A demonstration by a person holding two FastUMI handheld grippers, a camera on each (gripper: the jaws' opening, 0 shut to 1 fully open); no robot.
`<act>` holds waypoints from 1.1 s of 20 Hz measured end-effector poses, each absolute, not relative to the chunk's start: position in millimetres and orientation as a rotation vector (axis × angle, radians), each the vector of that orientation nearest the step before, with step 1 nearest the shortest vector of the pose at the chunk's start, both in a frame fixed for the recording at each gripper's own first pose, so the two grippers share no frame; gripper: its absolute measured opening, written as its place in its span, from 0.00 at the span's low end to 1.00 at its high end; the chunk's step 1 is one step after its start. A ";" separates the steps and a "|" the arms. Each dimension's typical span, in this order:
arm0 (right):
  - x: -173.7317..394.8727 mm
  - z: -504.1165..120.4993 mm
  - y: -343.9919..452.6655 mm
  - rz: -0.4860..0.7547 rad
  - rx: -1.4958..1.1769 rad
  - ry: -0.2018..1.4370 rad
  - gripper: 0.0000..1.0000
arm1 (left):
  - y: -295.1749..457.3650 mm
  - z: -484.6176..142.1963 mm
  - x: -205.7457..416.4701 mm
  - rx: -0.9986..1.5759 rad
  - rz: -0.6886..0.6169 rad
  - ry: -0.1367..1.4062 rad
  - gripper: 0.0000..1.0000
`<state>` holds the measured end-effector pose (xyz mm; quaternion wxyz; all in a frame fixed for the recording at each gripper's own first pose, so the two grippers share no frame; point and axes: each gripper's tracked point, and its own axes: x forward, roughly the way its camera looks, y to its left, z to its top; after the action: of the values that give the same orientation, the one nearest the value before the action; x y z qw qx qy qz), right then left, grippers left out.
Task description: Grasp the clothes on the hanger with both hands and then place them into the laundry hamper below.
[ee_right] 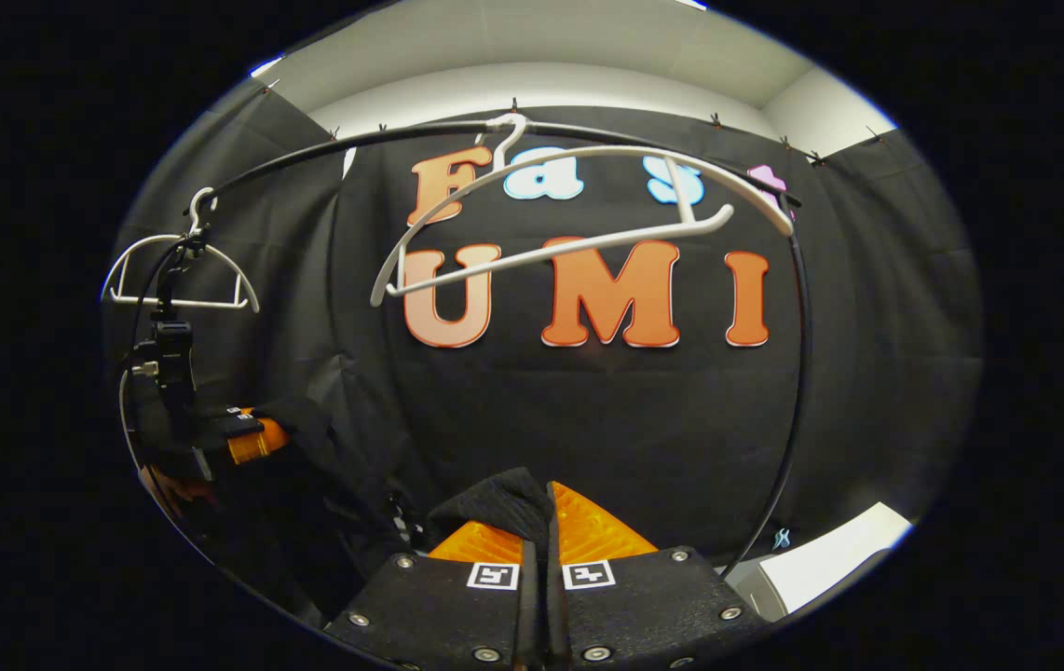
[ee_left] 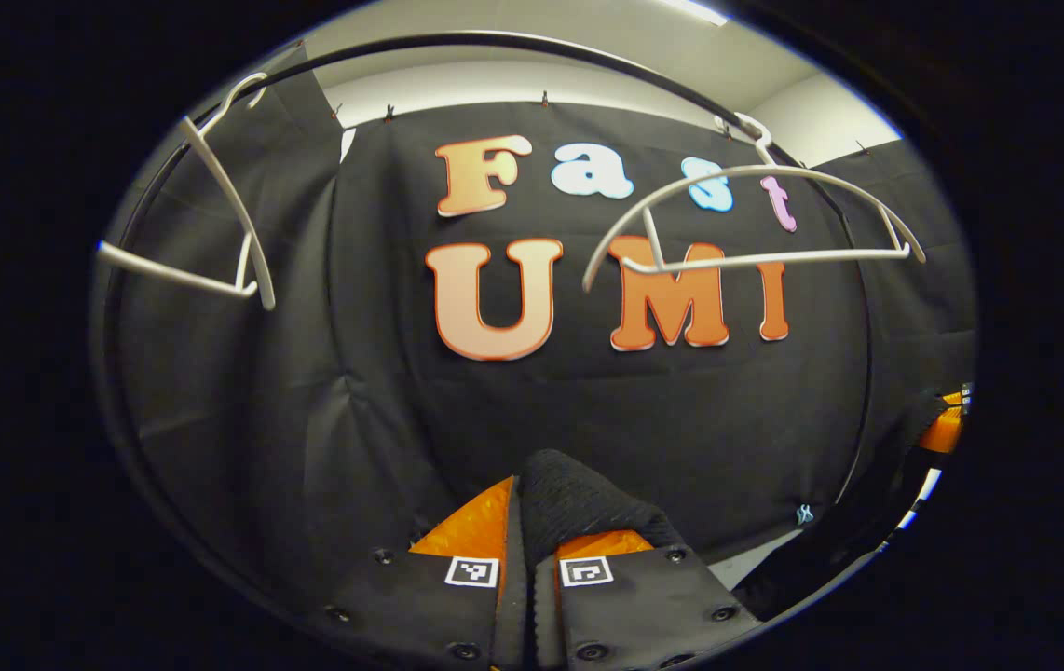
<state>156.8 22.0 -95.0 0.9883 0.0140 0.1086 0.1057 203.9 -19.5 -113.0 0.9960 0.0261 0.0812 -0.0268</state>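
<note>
black curved rail (ee_right: 355,140), two bare white hangers (ee_right: 579,210) hooked on it

Bare hanger (ee_right: 579,210) and rail (ee_right: 355,142) overhead; open room beneath.

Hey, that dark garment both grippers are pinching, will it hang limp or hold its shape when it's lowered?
Probably limp: the dark garment bunches into a soft fold between the left gripper fingers. It likely sags between grips, draping toward the right gripper. Its knit-looking texture suggests little slipping.

Each gripper, the left gripper (ee_left: 528,531) and the right gripper (ee_right: 546,531), carries two black textured plates with round screws and small square black-and-white markers at the frame's bottom.
</note>
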 end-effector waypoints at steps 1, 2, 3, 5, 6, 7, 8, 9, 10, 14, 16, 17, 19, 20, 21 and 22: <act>154.0 -106.4 28.3 0.224 0.023 0.247 0.03 | -22.7 -130.4 198.6 0.050 -0.060 0.201 0.10; 147.8 -120.1 33.6 0.237 0.022 0.278 0.03 | -24.0 -146.5 192.9 0.050 -0.060 0.236 0.10; 143.9 -135.9 40.2 0.247 0.023 0.307 0.04 | -26.2 -162.4 186.8 0.049 -0.062 0.267 0.10; 138.5 -171.7 49.5 0.258 0.031 0.384 0.04 | -29.2 -190.8 178.2 0.054 -0.060 0.324 0.10; 136.7 -186.6 52.9 0.260 0.038 0.415 0.04 | -31.0 -207.4 175.7 0.065 -0.064 0.350 0.10; 137.9 -201.6 56.8 0.262 0.044 0.445 0.04 | -32.6 -221.6 172.4 0.082 -0.068 0.381 0.11; 138.3 -218.8 60.3 0.260 0.049 0.480 0.04 | -33.0 -239.6 166.3 0.097 -0.072 0.421 0.11; 138.1 -232.6 62.7 0.258 0.052 0.510 0.04 | -32.6 -259.6 160.9 0.104 -0.071 0.471 0.10; 132.6 -245.0 64.7 0.256 0.054 0.528 0.04 | -31.8 -282.9 153.1 0.102 -0.070 0.518 0.10; 120.4 -312.3 63.2 0.233 0.040 0.643 0.07 | -27.0 -348.3 133.9 0.108 -0.064 0.665 0.11; 111.3 -347.5 63.7 0.212 0.054 0.723 0.10 | -26.2 -380.2 120.1 0.095 -0.076 0.762 0.12; 107.2 -362.4 62.1 0.203 0.062 0.750 0.11 | -23.5 -392.1 118.1 0.088 -0.071 0.783 0.12; 96.5 -387.5 54.5 0.186 0.064 0.797 0.11 | -17.5 -412.1 115.6 0.085 -0.063 0.818 0.12; 89.6 -398.2 53.9 0.184 0.059 0.818 0.11 | -16.8 -421.4 110.8 0.090 -0.062 0.832 0.12; 85.1 -407.7 53.8 0.182 0.047 0.839 0.11 | -15.2 -429.7 108.1 0.100 -0.063 0.846 0.12; 78.9 -416.7 51.6 0.181 0.034 0.859 0.11 | -14.5 -438.6 104.7 0.108 -0.065 0.860 0.12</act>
<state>78.9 51.6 -416.7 0.9050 0.0167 0.4159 0.0879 104.7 -14.5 -438.6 0.9071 0.0522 0.4166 -0.0314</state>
